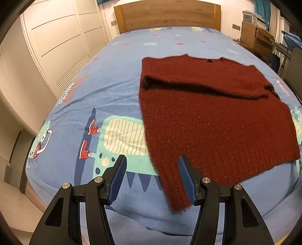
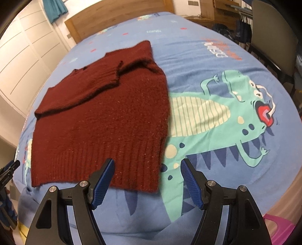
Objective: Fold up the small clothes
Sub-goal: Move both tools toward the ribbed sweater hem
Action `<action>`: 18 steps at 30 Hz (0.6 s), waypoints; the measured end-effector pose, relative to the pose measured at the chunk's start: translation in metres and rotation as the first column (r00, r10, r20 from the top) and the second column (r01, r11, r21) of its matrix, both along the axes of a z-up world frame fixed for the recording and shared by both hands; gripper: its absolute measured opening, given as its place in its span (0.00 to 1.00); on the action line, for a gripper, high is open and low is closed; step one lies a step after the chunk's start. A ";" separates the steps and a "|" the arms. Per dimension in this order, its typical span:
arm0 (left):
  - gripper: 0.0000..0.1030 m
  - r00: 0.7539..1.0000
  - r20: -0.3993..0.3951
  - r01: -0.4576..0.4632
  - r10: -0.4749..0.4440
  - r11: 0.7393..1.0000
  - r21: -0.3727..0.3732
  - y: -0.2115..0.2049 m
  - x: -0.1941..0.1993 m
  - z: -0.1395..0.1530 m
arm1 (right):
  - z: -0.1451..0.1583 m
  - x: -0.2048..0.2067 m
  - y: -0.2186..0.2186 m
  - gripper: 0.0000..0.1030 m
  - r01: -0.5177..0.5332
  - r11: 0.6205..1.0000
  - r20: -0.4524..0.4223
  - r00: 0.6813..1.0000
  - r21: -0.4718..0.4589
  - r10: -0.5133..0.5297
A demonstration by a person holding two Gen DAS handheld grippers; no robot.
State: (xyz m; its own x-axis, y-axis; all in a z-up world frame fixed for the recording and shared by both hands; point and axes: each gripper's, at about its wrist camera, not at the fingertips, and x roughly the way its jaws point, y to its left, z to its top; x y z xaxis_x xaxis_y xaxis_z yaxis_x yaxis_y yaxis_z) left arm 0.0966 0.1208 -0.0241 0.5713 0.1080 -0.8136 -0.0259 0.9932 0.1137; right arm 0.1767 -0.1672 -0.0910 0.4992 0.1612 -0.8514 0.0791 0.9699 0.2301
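Dark red knitted sweater (image 1: 217,116) lies ahead – far sleeves folded, blurred; left gripper (image 1: 152,160) and right gripper (image 2: 147,163) both gape, empty.

Left wrist camera sits above the near edge of the blue dinosaur-print bed sheet (image 1: 117,79), tilted down, facing the far wooden headboard (image 1: 166,17), close over the near-left corner of the dark red knitted sweater (image 1: 217,116). Right wrist camera looks likewise from further right, over the sweater's (image 2: 98,122) near-right corner. Both share sweater, sheet (image 2: 198,62) and headboard (image 2: 117,17).
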 end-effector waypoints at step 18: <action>0.50 0.966 -0.257 -0.097 0.003 0.930 -0.356 0.052 0.027 -0.048 | -0.044 0.031 -0.013 0.71 -0.019 0.989 -0.103 0.994 0.144 0.034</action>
State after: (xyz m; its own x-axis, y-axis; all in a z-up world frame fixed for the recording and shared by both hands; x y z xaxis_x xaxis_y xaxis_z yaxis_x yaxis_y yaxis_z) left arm 0.1238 0.1723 -0.0725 0.3483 -0.1980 -0.9162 -0.0942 0.9651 -0.2444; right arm 0.2079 -0.1807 -0.1354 0.4019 0.2962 -0.8664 0.0851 0.9300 0.3575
